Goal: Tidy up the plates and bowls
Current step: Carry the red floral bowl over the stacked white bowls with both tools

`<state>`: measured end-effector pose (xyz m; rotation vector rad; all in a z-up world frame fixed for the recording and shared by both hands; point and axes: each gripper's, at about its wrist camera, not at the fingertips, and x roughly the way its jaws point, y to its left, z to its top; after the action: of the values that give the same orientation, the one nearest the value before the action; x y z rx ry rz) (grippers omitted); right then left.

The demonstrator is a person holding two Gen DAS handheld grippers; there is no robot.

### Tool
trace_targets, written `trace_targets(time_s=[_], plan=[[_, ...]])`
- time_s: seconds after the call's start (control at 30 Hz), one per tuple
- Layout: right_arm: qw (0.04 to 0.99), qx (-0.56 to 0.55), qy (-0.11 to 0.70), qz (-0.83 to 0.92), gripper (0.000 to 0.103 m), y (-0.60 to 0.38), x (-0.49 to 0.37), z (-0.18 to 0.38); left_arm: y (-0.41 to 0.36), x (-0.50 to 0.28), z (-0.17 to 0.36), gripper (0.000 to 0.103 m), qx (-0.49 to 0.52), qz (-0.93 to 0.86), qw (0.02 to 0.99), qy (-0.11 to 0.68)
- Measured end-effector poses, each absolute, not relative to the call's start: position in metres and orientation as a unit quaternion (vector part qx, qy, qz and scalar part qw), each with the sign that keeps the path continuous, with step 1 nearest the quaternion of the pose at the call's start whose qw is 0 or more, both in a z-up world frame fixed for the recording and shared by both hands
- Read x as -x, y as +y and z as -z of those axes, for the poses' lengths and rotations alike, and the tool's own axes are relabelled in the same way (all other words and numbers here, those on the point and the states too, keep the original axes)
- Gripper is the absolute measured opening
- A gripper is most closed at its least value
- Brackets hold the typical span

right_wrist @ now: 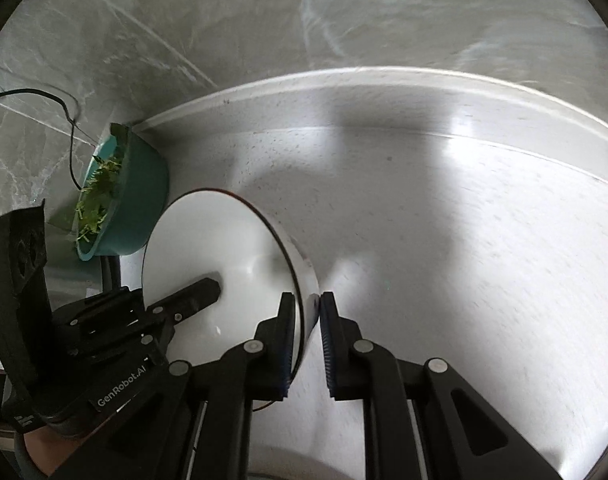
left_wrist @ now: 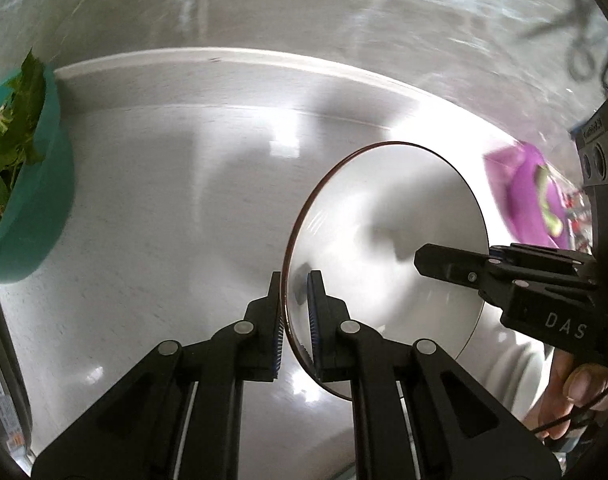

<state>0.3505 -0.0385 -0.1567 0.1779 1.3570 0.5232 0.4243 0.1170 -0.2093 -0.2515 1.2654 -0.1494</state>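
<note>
The white bowl with its thin dark rim is up off the pale counter, tipped on edge and carried between both grippers. The left gripper pinches the rim on one side, one finger inside the bowl and one outside. The right gripper does the same on the opposite side, its fingers closed across the wall. Neither grip looks deep; each seems to catch only the rim.

From where I stand, the step in hand looks like moving the bowl to where it belongs. Doing it well calls for both hands travelling together at the same pace, so the bowl is neither twisted nor pulled apart between them. Levelling it before setting it down would help, and neither gripper should let go until the base rests flat.

To the left, near the back edge, a teal bowl of green leaves sits on the counter, close enough to bump on a careless swing. A purple packet lies off to the right.
</note>
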Motion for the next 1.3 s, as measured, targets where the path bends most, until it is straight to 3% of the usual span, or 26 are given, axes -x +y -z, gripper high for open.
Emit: trace_targets(time_s=[0.77, 1.3], plan=[[0.766, -0.134, 0.613, -0.139, 0.016, -0.213, -0.188, 0.114, -0.1, -0.292, 0.167, 0.01, 0.036, 0.225, 0.764, 0.603], [0.742, -0.136, 0.638, -0.152, 0.017, -0.312, -0.129, 0.147, -0.219, -0.23, 0.207, 0.01, 0.028, 0.218, 0.734, 0.642]])
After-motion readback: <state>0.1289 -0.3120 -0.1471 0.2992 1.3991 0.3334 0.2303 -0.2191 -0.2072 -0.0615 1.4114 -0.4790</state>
